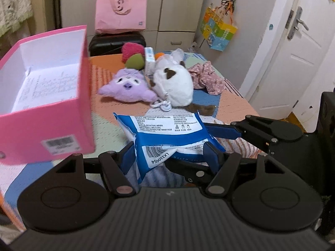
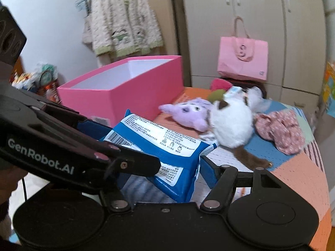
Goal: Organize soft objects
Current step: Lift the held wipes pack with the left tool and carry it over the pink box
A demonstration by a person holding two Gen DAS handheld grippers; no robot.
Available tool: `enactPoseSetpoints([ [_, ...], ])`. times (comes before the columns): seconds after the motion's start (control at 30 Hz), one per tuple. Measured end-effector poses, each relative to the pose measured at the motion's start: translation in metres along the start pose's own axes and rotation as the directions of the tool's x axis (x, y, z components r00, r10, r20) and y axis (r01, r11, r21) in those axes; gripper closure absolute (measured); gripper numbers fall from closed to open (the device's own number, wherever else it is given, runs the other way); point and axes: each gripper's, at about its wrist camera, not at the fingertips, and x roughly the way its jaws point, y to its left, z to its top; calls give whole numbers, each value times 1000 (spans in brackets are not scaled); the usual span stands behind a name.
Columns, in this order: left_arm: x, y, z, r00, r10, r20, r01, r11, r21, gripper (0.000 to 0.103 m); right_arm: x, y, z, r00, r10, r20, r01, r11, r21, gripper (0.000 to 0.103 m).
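Observation:
A blue and white soft tissue pack [image 1: 167, 138] is held above the bed by both grippers. My left gripper [image 1: 170, 156] is shut on its near end. My right gripper [image 2: 165, 171] is shut on it too [image 2: 167, 146]; its arm reaches in from the right in the left wrist view. An open pink box [image 1: 41, 96] with a white inside stands on the bed to the left, also in the right wrist view [image 2: 125, 92]. Beyond lie a purple plush [image 1: 127, 85], a white plush [image 1: 175, 83] with a brown tail, and a floral cloth [image 1: 206, 77].
A red and green plush [image 1: 134, 56] and a small white carton [image 1: 149, 59] lie at the far end of the patchwork bed [image 1: 108, 125]. A pink tote bag [image 1: 120, 12] sits on a black case by the wardrobe. A white door [image 1: 293, 48] is at right.

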Motion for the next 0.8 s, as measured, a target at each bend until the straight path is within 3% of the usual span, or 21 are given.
enactPoseSetpoints([
  [0.27, -37, 23, -2, 999, -4, -38, 2, 999, -37, 36, 0, 32, 21, 996, 69, -65, -72, 996, -58, 30],
  [0.57, -87, 50, 0, 997, 42, -70, -45, 998, -40, 36, 13, 72, 51, 969, 190, -157, -198, 980, -36, 30],
  [0.8, -109, 78, 11, 994, 82, -68, -86, 994, -65, 36, 25, 96, 75, 957, 249, -149, -258, 966, -38, 30],
])
